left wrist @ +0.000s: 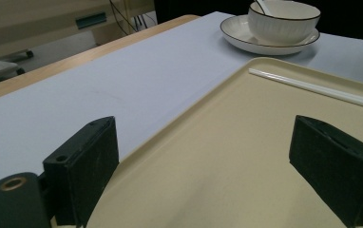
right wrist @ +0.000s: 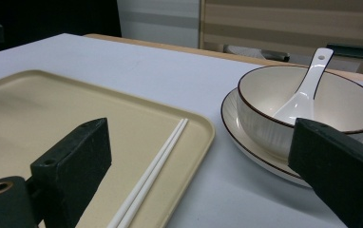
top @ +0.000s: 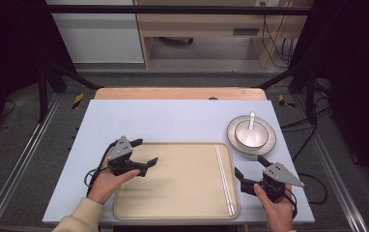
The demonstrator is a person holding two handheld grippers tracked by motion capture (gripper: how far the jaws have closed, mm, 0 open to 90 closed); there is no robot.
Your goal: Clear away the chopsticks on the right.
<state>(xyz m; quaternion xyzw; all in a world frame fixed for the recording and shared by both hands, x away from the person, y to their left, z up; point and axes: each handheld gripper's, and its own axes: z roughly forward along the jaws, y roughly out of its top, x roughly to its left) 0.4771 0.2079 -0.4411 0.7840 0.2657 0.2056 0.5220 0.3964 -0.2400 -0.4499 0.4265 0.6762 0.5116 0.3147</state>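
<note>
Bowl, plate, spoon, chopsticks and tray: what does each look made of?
Bowl, plate and spoon: likely glazed ceramic, glossy white, the first two dark-rimmed. Chopsticks: smooth white, probably plastic or melamine. Tray: matte beige, apparently moulded plastic, with rounded corners and a raised lip.

Off the tray's [top: 182, 193] far right corner sat a cream plate [top: 231, 133] with a dark rim, and a ribbed bowl [top: 262, 140] stood on it. A white spoon [top: 250, 126] lay in that bowl, handle leaning up over the far side. All of it rested on a pale sheet [top: 173, 121], with a strip of wooden tabletop [top: 173, 93] showing beyond. Farther back stood a wooden desk [top: 197, 24], black cables [top: 274, 43] hanging at its right end.
</note>
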